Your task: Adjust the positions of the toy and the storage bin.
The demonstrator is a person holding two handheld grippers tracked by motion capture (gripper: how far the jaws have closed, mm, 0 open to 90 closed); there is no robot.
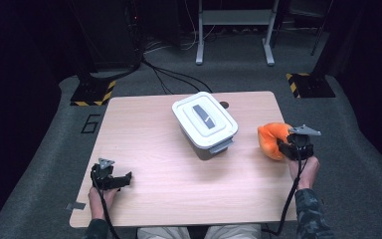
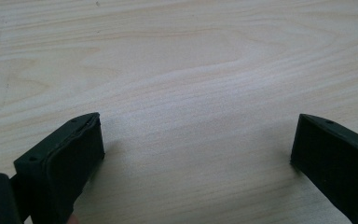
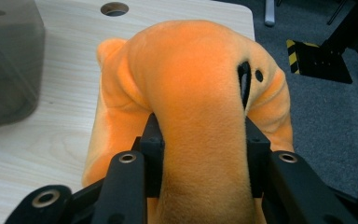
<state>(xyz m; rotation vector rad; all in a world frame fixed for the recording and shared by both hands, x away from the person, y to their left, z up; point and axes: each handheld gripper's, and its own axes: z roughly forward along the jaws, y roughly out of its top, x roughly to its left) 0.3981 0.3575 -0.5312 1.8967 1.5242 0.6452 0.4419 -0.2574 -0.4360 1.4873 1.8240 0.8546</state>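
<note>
An orange plush toy (image 1: 272, 139) hangs at the table's right edge with my right gripper (image 1: 284, 148) shut on it. In the right gripper view the two black jaws squeeze a fold of the orange plush toy (image 3: 200, 93), which bulges up between them. A white lidded box (image 1: 205, 121) with a grey handle stands in the middle of the table, left of the toy. My left gripper (image 1: 122, 180) rests near the front left corner of the table, open. In the left gripper view its fingers (image 2: 70, 158) stand wide apart over bare wood, nothing between them.
The wooden table (image 1: 154, 164) has a round cable hole (image 1: 224, 105) behind the box. Grey carpet surrounds it, with yellow-black striped stand feet (image 1: 311, 84) at the back right and back left (image 1: 93, 93). Cables run across the floor beyond the table.
</note>
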